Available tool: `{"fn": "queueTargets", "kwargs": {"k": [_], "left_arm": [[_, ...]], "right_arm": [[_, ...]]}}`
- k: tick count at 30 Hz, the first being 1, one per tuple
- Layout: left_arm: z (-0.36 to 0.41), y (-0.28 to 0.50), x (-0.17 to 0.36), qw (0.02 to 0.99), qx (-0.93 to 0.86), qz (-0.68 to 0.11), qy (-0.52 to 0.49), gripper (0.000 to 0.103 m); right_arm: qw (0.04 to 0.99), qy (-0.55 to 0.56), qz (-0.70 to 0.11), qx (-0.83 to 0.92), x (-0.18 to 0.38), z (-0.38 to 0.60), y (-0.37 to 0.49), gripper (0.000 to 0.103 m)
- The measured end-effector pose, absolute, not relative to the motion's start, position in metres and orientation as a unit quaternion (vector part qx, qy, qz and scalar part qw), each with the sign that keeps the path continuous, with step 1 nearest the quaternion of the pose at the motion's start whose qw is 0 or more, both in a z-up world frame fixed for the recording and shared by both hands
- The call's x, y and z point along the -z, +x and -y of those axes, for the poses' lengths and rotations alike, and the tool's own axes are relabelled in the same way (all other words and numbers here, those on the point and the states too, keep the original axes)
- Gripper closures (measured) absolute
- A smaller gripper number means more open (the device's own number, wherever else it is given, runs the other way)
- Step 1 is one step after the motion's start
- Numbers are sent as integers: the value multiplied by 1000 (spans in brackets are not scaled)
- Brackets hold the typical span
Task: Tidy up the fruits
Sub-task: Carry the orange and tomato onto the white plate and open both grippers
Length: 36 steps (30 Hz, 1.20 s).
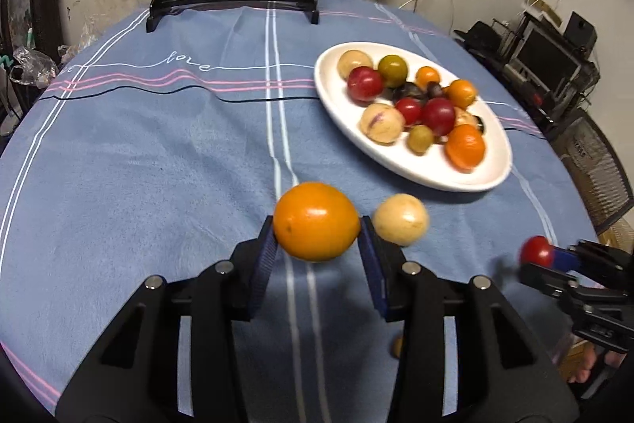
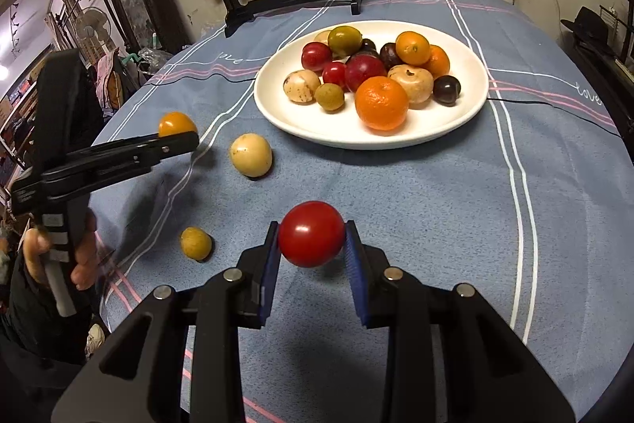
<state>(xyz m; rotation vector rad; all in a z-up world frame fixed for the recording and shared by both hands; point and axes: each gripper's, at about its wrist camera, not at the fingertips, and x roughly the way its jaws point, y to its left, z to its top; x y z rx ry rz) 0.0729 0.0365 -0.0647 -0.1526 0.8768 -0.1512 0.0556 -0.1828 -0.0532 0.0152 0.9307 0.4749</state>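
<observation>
Left wrist view: an orange fruit [image 1: 316, 221] is pinched between the blue pads of the left gripper [image 1: 317, 236]. A pale round fruit [image 1: 401, 219] lies on the blue tablecloth [image 1: 138, 153] just beside the right finger, which partly hides it. Ahead and to the right, a white plate [image 1: 436, 177] heaped with mixed fruit is seen. At the right edge the right gripper [image 1: 543, 256] is cut off, with a red fruit [image 1: 535, 251] at its tip.

Right wrist view: the red fruit [image 2: 311, 233] is clamped between the pads of the right gripper [image 2: 311, 244]. The plate [image 2: 277, 113] lies ahead. To the left, the left gripper [image 2: 186, 137] hides most of the orange fruit [image 2: 176, 123]. The pale fruit [image 2: 251, 154] and a small yellowish fruit [image 2: 195, 243] rest on the cloth. The hand [image 2: 79, 256] holding the left gripper is blurred.
</observation>
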Motion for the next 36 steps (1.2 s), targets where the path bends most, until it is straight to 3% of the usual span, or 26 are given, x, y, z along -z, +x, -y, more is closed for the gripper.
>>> {"fn": "queueTargets", "kwargs": {"k": [10,21,34,36], "left_arm": [[-10,63,35,903,122,-408,-61,61],[44,149,2,901,145,-409,-15,61],[58,229,46,870,125,-477,-18,60],[57,235,50,863,122,-489,-20,60]], "right_arm": [[869,4,-442,-224,51,182,58,71],[889,-13,-419,-183,23,207,121,71],[882,25,-442,-164,41,224,186,71],[879,31,-447,-160,43,225,191,65]]}}
